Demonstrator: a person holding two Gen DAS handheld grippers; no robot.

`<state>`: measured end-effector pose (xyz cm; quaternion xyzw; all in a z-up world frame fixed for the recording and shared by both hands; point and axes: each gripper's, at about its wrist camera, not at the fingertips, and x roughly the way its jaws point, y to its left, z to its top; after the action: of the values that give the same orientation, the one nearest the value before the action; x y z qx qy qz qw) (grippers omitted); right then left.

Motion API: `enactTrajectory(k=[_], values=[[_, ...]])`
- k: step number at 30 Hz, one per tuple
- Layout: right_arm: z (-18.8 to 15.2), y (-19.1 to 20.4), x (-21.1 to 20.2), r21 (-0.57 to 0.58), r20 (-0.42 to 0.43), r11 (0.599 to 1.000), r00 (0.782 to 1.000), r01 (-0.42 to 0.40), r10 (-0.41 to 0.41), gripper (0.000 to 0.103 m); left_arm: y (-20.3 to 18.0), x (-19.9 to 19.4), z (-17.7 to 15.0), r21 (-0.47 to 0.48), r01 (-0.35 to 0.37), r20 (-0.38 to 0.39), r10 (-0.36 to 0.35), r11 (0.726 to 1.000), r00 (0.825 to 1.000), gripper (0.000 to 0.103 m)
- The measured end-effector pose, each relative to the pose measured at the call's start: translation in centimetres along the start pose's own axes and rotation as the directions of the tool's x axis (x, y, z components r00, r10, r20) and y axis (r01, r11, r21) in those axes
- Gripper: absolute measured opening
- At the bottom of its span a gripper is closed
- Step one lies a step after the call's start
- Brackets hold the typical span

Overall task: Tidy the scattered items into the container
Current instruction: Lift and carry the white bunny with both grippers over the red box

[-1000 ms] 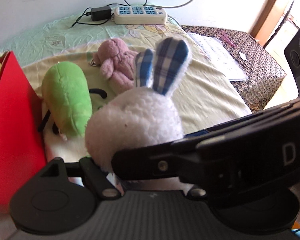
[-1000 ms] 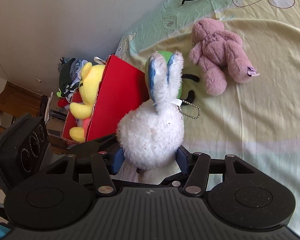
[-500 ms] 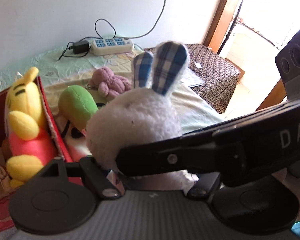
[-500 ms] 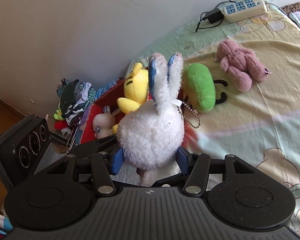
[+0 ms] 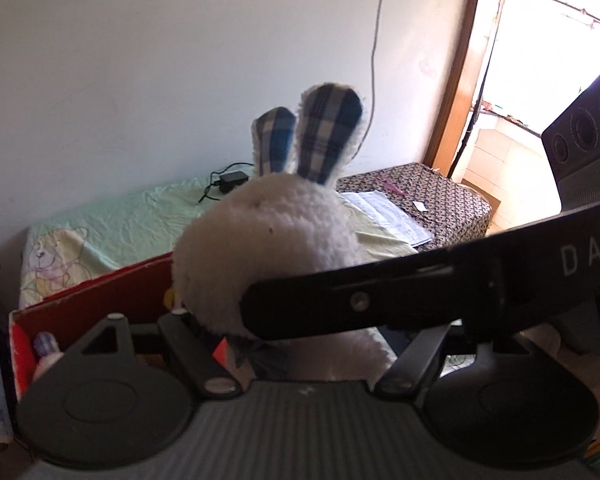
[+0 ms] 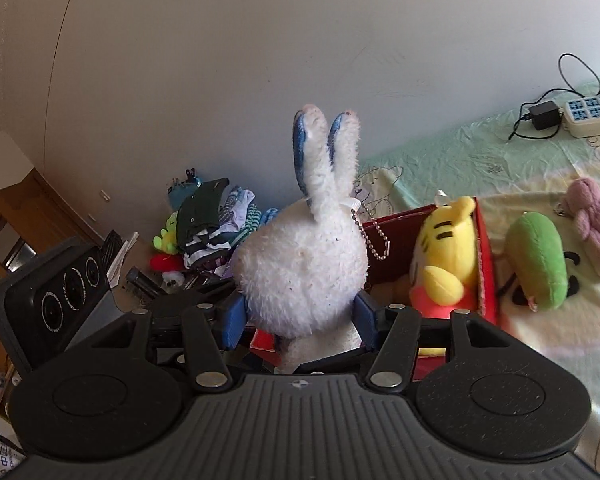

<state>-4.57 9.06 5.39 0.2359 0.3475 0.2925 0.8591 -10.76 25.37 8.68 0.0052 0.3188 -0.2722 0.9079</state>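
White rabbit clamped by right gripper and left gripper, above red box. Yellow toy already boxed. Green toy, pink toy left on bed.

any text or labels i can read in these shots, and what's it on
"DAS": white letters on the black arm of the other gripper crossing the left wrist view, cut off at the picture's edge.
Papers on the bed: print too small to read.
Power strip: no legible marking.
Nothing else readable.
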Motion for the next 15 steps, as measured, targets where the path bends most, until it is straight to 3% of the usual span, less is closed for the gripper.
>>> enactTrajectory(k=[7,15], values=[[2.5,0.2,8.0,0.018,-0.164,1.0,0.986,-0.017,0.02,0.058,6.5,1.6,-0.5,-0.129,-0.063,-0.058,0.056,0.99,0.997,0.076],[3.2,-2.2,14.8,0.107,-0.363,0.992,0.931,0.065,-0.022,0.058,10.9,5.6,-3.0,-0.257,-0.094,-0.19,0.045,0.962,0.981,0.076]])
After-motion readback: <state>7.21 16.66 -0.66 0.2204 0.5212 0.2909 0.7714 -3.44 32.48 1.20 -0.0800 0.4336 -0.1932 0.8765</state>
